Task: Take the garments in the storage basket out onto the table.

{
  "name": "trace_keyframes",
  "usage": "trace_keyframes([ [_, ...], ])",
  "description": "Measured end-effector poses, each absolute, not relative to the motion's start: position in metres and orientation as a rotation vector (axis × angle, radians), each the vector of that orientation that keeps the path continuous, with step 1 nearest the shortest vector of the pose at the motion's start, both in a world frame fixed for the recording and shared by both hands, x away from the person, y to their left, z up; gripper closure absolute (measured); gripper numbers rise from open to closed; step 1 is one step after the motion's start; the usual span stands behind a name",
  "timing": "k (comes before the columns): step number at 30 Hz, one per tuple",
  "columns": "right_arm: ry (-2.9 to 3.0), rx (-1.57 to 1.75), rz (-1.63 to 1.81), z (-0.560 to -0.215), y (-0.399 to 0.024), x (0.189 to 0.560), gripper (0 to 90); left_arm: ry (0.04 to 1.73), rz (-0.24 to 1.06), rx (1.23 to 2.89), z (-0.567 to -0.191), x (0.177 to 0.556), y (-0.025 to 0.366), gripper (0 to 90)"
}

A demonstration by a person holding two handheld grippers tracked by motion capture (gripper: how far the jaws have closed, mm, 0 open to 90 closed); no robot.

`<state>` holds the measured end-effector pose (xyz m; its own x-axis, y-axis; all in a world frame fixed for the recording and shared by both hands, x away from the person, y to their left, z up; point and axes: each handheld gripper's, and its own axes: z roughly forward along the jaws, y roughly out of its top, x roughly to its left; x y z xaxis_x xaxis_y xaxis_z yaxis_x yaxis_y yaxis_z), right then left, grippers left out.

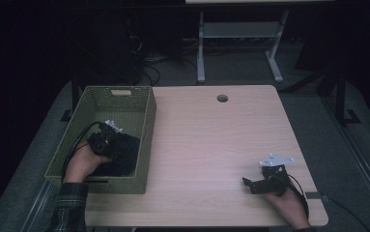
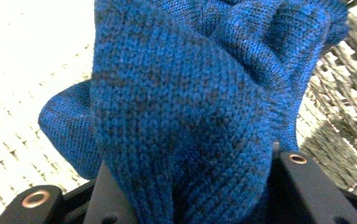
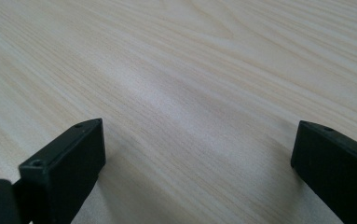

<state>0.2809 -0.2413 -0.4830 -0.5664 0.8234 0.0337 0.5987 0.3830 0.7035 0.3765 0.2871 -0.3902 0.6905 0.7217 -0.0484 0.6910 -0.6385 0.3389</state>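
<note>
Left gripper point(image 1: 116, 146): mine, sitting at centre left of the high view, down inside the basket; my jaws are clamped on the blue knit cloth.
Grip, close up: my left gripper view has the blue knit cloth point(image 2: 185, 116) bunched up between my two black jaws, which rise from the bottom corners of the frame with the fabric pressed between them.
Blue knit cloth point(image 1: 124, 152): a dark heap in the lower right part of the basket in the high view, against the wall nearest the table's middle; it runs from my jaws to the basket floor.
Basket point(image 1: 120, 94): olive-green woven box with a cut-out handle in its far wall, standing on the left end of the table; its weave shows pale behind the cloth in my left gripper view point(image 2: 22, 116).
Left hand point(image 1: 83, 164): reaches over the near wall of the basket from the lower left of the frame, in a plaid sleeve.
Right gripper point(image 1: 250, 185): lower right of the high view, resting on the bare table well apart from the basket; my jaws stand wide, nothing between them.
Table point(image 3: 190, 84): light wood grain; bare wood lies between my spread right jaws.
Right hand point(image 1: 284, 205): at the bottom edge, lower right, behind the gripper.
</note>
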Motion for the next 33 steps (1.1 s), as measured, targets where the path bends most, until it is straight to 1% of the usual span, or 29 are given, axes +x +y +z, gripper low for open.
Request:
trace_keyframes([
  [11,2.325,1.243,0.981,-0.483,-0.241,0.281,2.6,1.105,0.159,2.555,-0.36,0.374,0.293,57.8],
  [15,2.325,1.244,0.981,-0.483,-0.241,0.281,2.6,1.097,0.152,2.546,-0.349,0.373,0.296,57.8],
  [24,2.325,1.243,0.982,-0.483,-0.241,0.281,2.6,1.086,0.187,2.54,-0.315,0.372,0.305,57.7],
  [33,2.325,1.243,0.982,-0.483,-0.241,0.281,2.6,1.065,0.194,2.517,-0.295,0.367,0.307,57.6],
])
